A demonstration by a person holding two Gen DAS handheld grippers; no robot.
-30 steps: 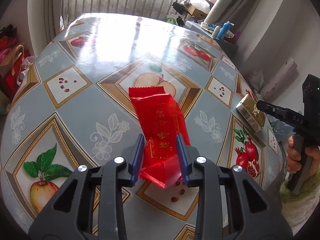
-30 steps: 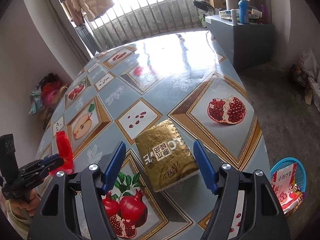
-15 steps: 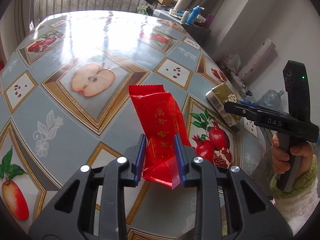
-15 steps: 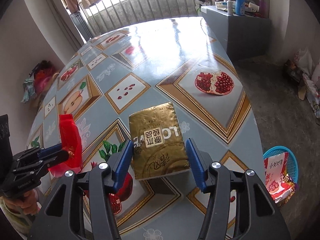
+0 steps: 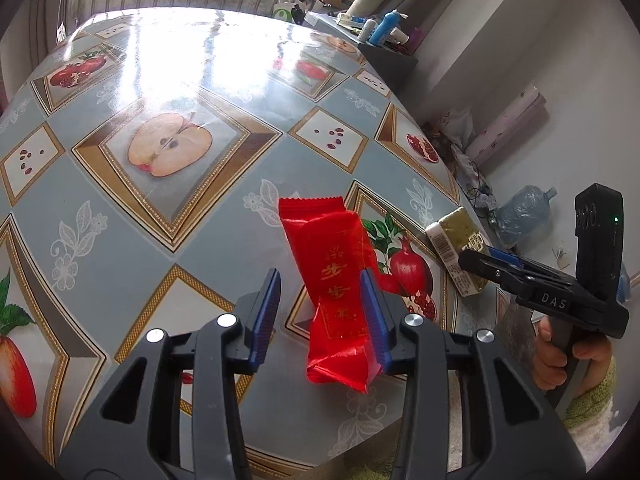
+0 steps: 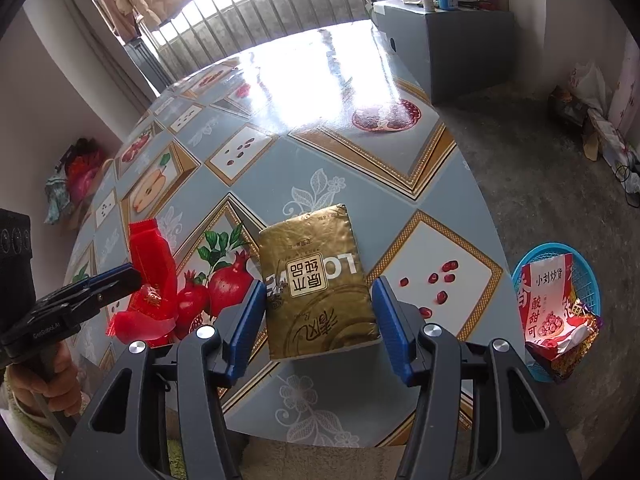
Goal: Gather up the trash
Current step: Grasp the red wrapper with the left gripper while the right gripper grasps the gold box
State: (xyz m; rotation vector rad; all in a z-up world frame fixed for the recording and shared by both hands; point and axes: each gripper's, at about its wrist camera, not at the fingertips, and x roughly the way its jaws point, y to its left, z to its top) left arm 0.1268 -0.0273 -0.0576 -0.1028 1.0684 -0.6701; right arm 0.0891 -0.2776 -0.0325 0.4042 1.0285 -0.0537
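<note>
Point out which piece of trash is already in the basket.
The red-and-white snack bag, lying in the blue basket on the floor. The red wrapper and gold packet are at the table.

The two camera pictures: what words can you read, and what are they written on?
"DAS": on the right gripper, seen from the left wrist.
"原木纯品": upside down on the label of the gold packet.
"LO": big white letters on the gold packet, rest hidden by the label.
"小刘炒货" and "酸甜可": on the snack bag in the blue basket.
Red wrapper: gold characters, too stylised to read.
Left gripper: small lettering, blurred.
Gold packet barcode: unreadable.
</note>
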